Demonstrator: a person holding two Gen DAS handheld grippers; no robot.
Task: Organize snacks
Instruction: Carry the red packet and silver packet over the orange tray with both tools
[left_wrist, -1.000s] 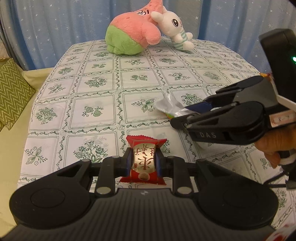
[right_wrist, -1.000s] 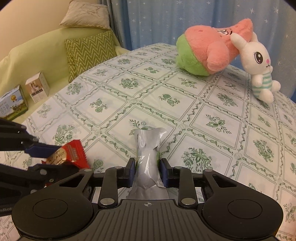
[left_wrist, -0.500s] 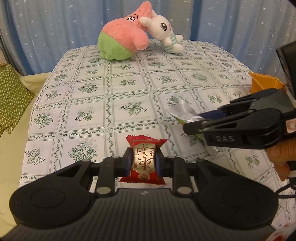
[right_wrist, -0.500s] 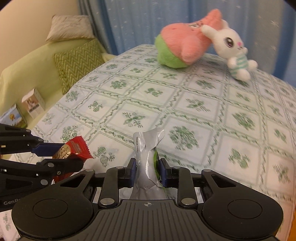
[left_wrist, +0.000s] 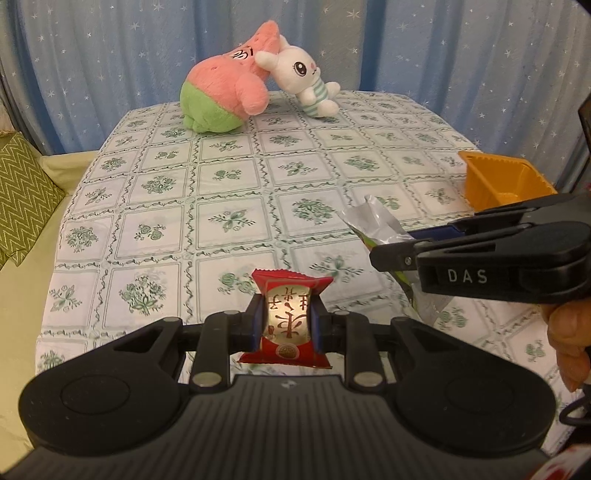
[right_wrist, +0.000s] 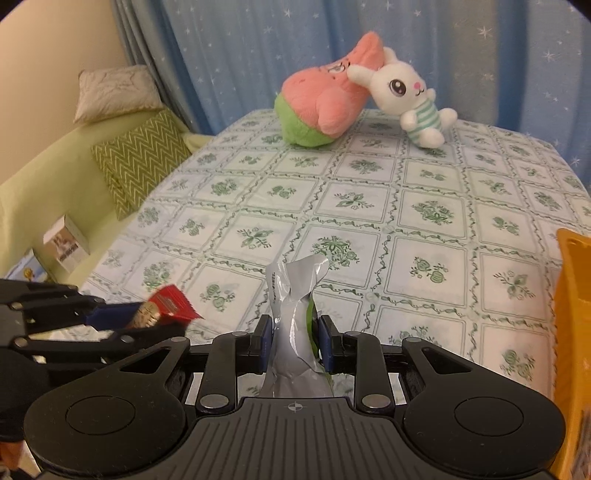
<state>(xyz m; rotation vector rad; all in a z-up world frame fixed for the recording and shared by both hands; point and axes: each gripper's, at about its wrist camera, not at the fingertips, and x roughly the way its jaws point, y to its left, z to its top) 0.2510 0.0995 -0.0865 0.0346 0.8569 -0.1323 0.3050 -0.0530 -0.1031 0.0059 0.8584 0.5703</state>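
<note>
Between the left gripper fingers a red snack packet is held above the tablecloth, a silver packet is clamped in the right gripper, and an orange tray is seen farther right.

A home living room; two plush toys on a bench with a floral cloth; a green sofa with cushions; starry blue curtains behind.
</note>
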